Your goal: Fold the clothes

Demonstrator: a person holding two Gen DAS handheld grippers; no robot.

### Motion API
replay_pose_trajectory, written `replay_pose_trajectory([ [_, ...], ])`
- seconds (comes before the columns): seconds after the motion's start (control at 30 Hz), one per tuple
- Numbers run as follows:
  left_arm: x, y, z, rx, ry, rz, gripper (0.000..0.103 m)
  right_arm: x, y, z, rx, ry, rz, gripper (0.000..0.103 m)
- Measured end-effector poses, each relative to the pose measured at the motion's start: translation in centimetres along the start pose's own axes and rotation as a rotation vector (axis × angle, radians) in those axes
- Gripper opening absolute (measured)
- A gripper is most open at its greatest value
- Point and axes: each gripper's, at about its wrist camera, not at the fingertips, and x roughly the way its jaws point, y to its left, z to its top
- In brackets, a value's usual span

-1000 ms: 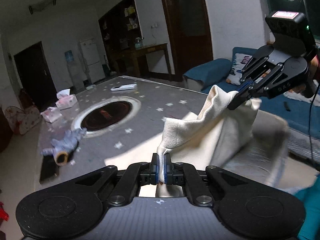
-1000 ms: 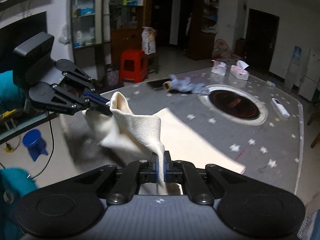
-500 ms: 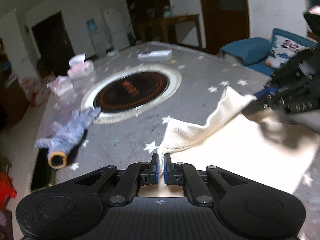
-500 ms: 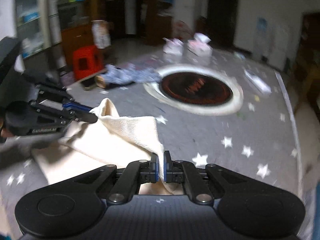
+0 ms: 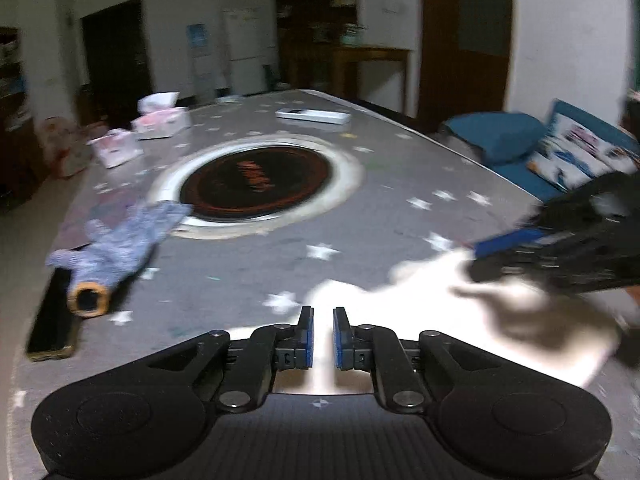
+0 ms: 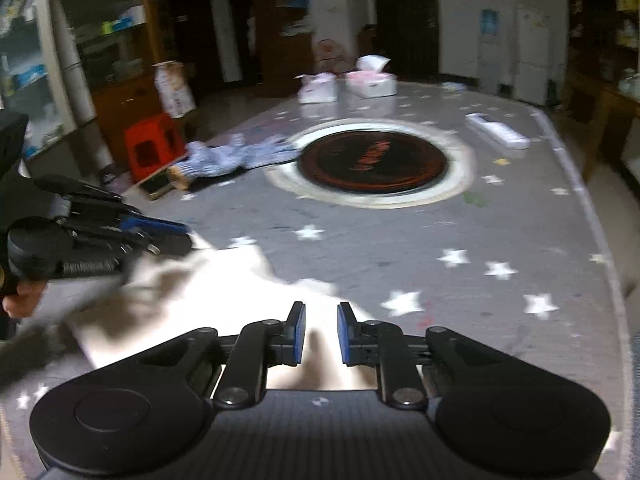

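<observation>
Both claws are releasing — the left claw (image 5: 323, 334) and the right claw (image 6: 321, 333) each show a narrow, widening gap between blue pads, gripping nothing — while the cream cloth (image 5: 420, 320) lies flat on the star-patterned counter (image 5: 380, 224) beneath them.

both grippers l (image 5: 323, 334) & r (image 6: 321, 334) opening, angled down

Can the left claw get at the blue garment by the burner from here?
Probably yes. The left claw is opening over the cream cloth with nothing pinched, and the blue garment lies ahead to its left across bare table, nothing between. It is a fair stretch away, so the hand must travel.
</observation>
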Motion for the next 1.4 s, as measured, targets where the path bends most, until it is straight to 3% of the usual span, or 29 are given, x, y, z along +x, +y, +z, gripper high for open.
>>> replay_pose_trajectory([
  [0.1, 1.0, -0.7, -0.2, 0.032, 0.034, -0.018, 0.012, 1.6, 0.9, 0.2, -0.008, 0.027, 0.014, 0.016],
  [0.3, 2.4, 2.7, -0.2, -0.08, 0.088, -0.088, 0.012, 2.4, 1.2, 0.2, -0.022, 0.051, -0.002, 0.016],
  [0.57, 3.1, 4.3, 0.0, -0.13, 0.098, -0.114, 0.012, -0.2, 7.2, -0.4, -0.248, 0.025, 0.191, 0.016],
  [0.8, 3.3, 4.7, 0.2, -0.131, 0.091, -0.102, 0.012, 1.8, 11.4, -2.5, -0.295, 0.098, 0.312, 0.017],
  [0.93, 3.4, 4.8, 0.1, -0.144, 0.081, -0.1, 0.012, 0.3, 13.4, -4.3, -0.413, 0.064, 0.284, 0.017],
  [1.13, 1.1, 4.0, -0.2, -0.137, 0.04, -0.074, 0.012, -1.6, 11.2, -3.1, -0.282, 0.041, 0.298, 0.016],
  [1.4, -2.3, 0.7, -2.6, -0.089, 0.014, -0.153, 0.012, -5.5, 5.8, -4.7, -0.127, 0.019, 0.131, 0.017],
])
